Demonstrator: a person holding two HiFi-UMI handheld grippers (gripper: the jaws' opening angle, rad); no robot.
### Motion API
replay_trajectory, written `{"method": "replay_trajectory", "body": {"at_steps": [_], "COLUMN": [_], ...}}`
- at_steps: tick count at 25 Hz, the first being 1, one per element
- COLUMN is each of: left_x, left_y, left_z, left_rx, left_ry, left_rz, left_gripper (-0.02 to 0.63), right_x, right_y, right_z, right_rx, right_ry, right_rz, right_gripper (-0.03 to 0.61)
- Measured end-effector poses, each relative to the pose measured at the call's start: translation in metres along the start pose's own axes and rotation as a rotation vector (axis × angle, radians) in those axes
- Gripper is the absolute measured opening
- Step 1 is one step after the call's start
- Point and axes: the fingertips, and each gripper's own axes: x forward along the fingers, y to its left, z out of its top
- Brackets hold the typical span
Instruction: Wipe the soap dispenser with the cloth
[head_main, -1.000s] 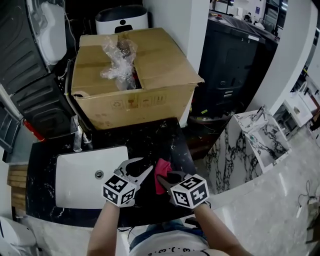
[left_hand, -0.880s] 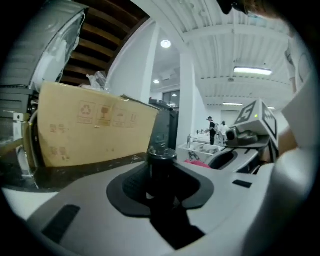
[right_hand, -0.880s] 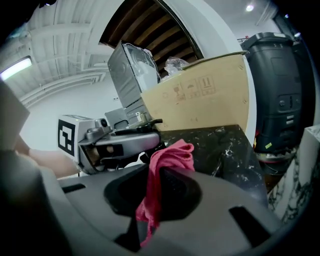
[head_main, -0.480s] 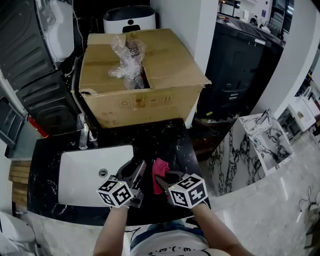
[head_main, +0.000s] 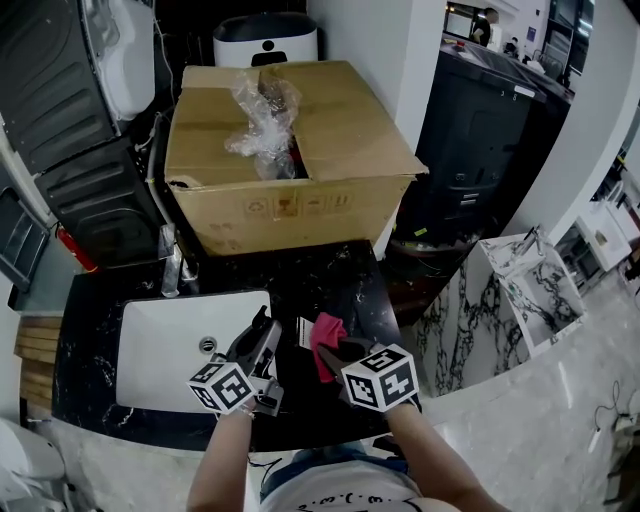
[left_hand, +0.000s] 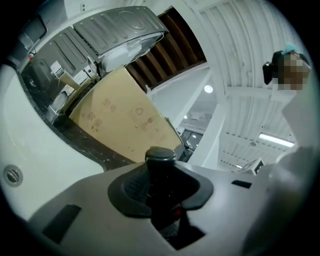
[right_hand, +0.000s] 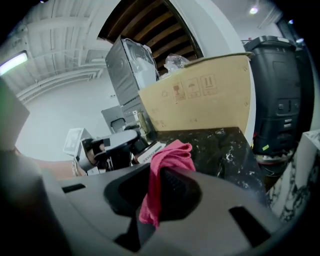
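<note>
Clamping the soap dispenser (left_hand: 160, 167), left gripper (head_main: 262, 340) hides its base; right gripper (right_hand: 159, 192) pinches cloth (right_hand: 172, 156).

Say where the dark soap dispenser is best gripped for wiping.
I'd grip the dark soap dispenser on its slim cylindrical body just under the round cap, jaws closing from either side, as the left gripper does. The narrow barrel fits between them, leaving the rest exposed to the pink cloth in the right gripper.
</note>
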Motion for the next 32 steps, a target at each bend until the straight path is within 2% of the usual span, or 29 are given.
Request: {"method": "replay_trajectory", "body": {"at_steps": [4, 9, 11, 14, 18, 21, 23, 25, 28, 32], "left_x": [-0.003, -0.005, -0.006, -0.007, -0.005, -0.003, -0.001, 0.004, 0.018, 0.038], "left_y": [0.002, 0.003, 0.005, 0.007, 0.004, 0.004, 0.003, -0.002, -0.017, -0.044], "left_z": [0.0, -0.001, -0.001, -0.001, 0.0, 0.0, 0.0, -0.002, -0.007, -0.024], "left_rx": [0.003, 0.011, 0.005, -0.001, 0.022, 0.028, 0.039, 0.078, 0.178, 0.392], "left_ry": [0.002, 0.007, 0.009, 0.011, 0.008, 0.006, 0.02, 0.05, 0.127, 0.29], "left_rz": [0.008, 0.023, 0.032, 0.037, 0.031, 0.023, 0.008, -0.029, -0.117, -0.265], "left_gripper": [0.11, 0.109, 0.109, 0.109, 0.109, 0.11, 0.11, 0.11, 0.11, 0.112], "right_x": [0.002, 0.029, 0.036, 0.036, 0.034, 0.034, 0.03, 0.019, -0.005, -0.033], "right_y": [0.009, 0.019, 0.011, -0.01, -0.039, -0.048, -0.05, -0.052, -0.055, -0.063], "right_z": [0.043, 0.057, 0.052, 0.039, 0.011, -0.007, -0.012, -0.01, -0.002, -0.002], "right_rx": [0.016, -0.052, -0.032, 0.045, 0.055, 0.078, 0.088, 0.116, 0.144, 0.162], "right_ry": [-0.115, -0.082, -0.07, -0.036, 0.05, 0.121, 0.133, 0.101, 0.038, -0.01], "right_rz": [0.063, 0.108, 0.105, 0.059, -0.043, -0.069, -0.084, -0.101, -0.112, -0.139], "right_gripper": [0.049, 0.049, 0.049, 0.049, 0.049, 0.049, 0.049, 0.049, 0.049, 0.049]}}
